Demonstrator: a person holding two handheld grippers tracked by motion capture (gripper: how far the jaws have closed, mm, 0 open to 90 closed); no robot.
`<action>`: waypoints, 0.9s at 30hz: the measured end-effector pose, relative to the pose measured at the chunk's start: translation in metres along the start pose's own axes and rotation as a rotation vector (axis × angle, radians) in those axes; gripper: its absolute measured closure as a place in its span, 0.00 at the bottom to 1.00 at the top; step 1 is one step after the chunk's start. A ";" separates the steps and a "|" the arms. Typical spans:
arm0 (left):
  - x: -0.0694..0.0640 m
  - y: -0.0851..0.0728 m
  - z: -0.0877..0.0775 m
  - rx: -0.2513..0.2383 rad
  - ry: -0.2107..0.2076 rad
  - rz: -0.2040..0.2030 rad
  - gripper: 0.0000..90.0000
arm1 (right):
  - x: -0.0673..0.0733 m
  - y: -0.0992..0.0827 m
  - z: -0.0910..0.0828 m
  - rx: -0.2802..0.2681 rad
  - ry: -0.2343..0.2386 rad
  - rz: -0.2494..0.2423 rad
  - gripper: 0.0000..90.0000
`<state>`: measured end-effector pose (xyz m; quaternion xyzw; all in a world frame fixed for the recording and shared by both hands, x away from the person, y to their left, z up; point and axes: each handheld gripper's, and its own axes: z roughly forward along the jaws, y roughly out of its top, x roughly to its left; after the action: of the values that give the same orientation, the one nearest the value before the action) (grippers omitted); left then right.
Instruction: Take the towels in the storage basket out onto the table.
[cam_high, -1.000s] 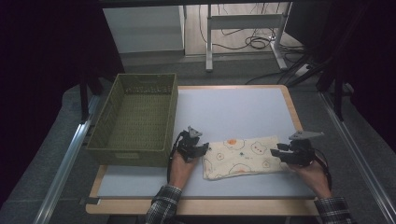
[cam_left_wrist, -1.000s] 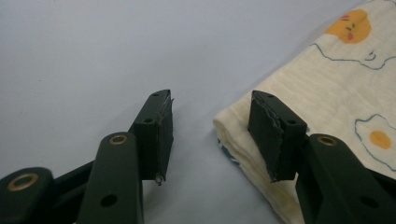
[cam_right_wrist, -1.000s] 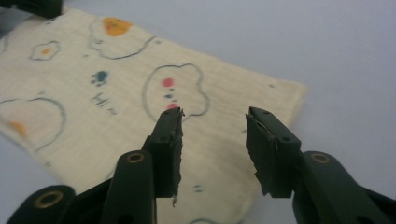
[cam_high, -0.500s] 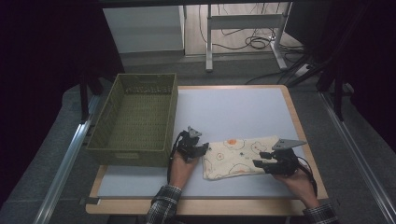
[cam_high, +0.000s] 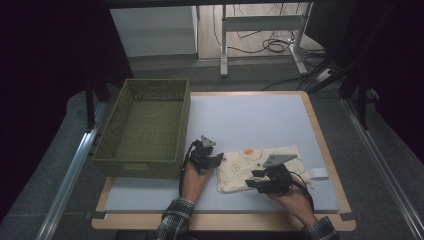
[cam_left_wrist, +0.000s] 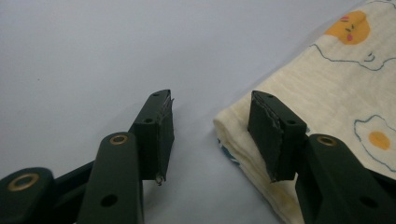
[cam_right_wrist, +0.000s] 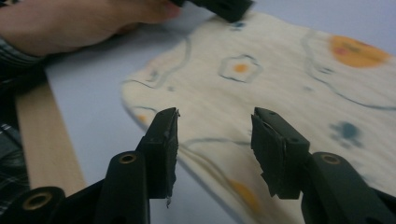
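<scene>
Pale grey mat (cam_high: 250, 115) on wood-edged table (cam_high: 320, 135); dim, perhaps curtained room.

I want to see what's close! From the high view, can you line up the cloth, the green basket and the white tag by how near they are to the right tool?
1. Cloth: beneath the right tool.
2. White tag: right of it, at the cloth's edge.
3. Green basket: far left, past the left tool.

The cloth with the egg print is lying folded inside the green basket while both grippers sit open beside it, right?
Not quite. The cloth lies folded on the table, right of the green basket, as the high view shows. The left gripper and right gripper are open beside it.
</scene>
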<state>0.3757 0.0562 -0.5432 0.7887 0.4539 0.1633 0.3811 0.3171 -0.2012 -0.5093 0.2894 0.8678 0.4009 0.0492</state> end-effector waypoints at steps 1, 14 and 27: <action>0.000 0.000 0.000 -0.001 -0.001 0.000 0.56 | 0.003 0.001 0.002 0.002 0.014 -0.004 0.59; 0.002 0.000 0.000 -0.008 -0.002 -0.022 0.60 | 0.045 0.021 0.047 0.044 0.109 -0.082 0.66; 0.000 0.000 0.000 -0.005 0.004 -0.010 0.64 | 0.069 0.024 0.071 0.074 -0.083 -0.215 0.84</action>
<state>0.3759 0.0562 -0.5433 0.7852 0.4582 0.1640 0.3828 0.2940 -0.1042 -0.5297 0.2127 0.9052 0.3489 0.1169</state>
